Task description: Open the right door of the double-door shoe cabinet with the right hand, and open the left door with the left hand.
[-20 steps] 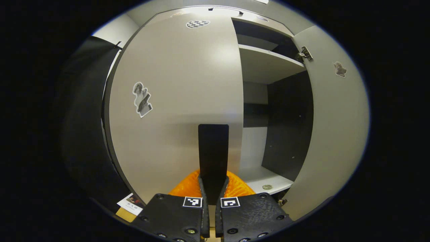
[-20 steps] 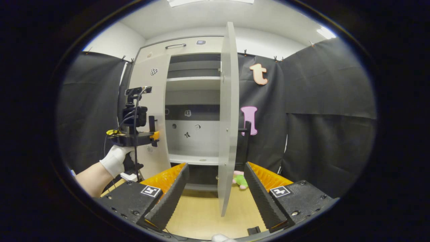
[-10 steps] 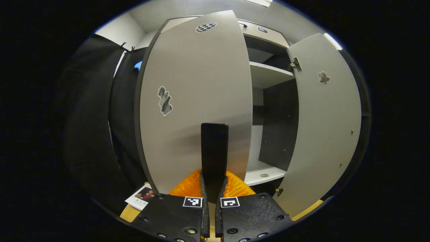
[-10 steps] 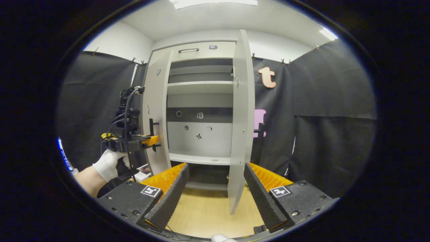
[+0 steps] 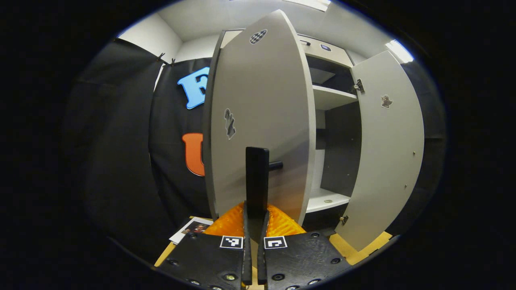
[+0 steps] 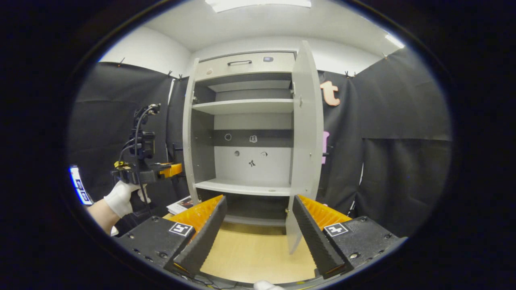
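Observation:
The grey shoe cabinet (image 6: pixel 246 64) stands with both doors swung out. In the left gripper view the left door (image 5: pixel 262 112) fills the middle, and its black bar handle (image 5: pixel 257 173) runs up from between my left gripper (image 5: pixel 254 210), which is shut on it. The right door (image 5: pixel 387 153) hangs open beyond. In the right gripper view the left door (image 6: pixel 188 133) shows edge-on and the right door (image 6: pixel 307 137) angles outward. My right gripper (image 6: pixel 259 207) stands open, back from the cabinet, holding nothing. A gloved hand (image 6: pixel 121 197) holds the left gripper (image 6: pixel 173 169) by the left door.
Inside are an upper shelf (image 6: pixel 246 106) and a lower shelf (image 6: pixel 246 187) with a small round object (image 5: pixel 328 201) on it. A photo card (image 5: pixel 192 228) lies on the wooden floor (image 6: pixel 250 253) by the left door. Black cloth walls close in both sides.
The left door has swung much wider, pulled by the left gripper on its handle. The right door has opened further, and the right gripper has drawn back from it.

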{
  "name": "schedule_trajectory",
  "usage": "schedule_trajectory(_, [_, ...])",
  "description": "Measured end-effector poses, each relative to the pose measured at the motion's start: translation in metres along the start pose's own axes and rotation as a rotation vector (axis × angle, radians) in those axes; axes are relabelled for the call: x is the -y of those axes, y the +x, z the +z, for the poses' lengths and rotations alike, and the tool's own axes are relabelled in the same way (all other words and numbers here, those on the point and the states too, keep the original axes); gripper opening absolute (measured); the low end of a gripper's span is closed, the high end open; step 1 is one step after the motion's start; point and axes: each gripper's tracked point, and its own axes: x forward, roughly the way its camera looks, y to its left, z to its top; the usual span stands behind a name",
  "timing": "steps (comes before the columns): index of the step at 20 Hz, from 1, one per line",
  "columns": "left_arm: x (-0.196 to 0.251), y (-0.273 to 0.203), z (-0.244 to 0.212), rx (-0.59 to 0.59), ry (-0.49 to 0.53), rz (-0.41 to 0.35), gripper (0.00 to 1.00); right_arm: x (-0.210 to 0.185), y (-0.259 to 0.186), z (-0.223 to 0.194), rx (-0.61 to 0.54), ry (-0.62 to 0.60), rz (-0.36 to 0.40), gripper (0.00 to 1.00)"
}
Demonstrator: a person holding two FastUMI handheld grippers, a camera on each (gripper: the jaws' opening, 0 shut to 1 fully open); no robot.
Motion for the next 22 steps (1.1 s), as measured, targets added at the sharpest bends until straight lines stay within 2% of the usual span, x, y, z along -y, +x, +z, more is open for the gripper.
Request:
schedule_trajectory(1, [-0.006, -0.002, 0.0, 0.003, -0.004, 0.003, 0.0, -0.005, 0.0, -0.001, -0.003, -0.001, 0.01, 1.0])
schedule_trajectory(6, [-0.043, -0.013, -0.002, 0.015, 0.018, -0.003, 0.0, -0.026, 0.002, 0.0, -0.006, -0.002, 0.043, 1.0])
schedule_trajectory(13, [-0.109, -0.022, -0.003, 0.025, 0.02, 0.059, 0.0, -0.044, 0.003, 0.0, -0.005, -0.008, 0.061, 1.0])
schedule_trajectory(15, [-0.11, -0.019, -0.005, 0.018, -0.024, 0.023, 0.0, -0.047, 0.003, 0.0, -0.006, -0.011, 0.059, 1.0])
schedule_trajectory(17, [-0.112, -0.019, -0.005, 0.02, 0.025, 0.005, 0.0, -0.046, 0.002, -0.002, -0.007, -0.014, 0.056, 1.0])
schedule_trajectory(18, [-0.112, -0.019, -0.004, 0.023, 0.053, 0.0, 0.1, -0.047, 0.002, -0.001, -0.004, -0.013, 0.055, 1.0])
schedule_trajectory(19, [-0.113, -0.019, -0.004, 0.025, 0.066, -0.003, 0.0, -0.048, 0.002, 0.0, -0.004, -0.011, 0.052, 1.0])
schedule_trajectory(22, [-0.112, -0.02, -0.004, 0.017, 0.053, -0.018, 0.0, -0.053, 0.002, 0.0, 0.001, -0.011, 0.049, 1.0])
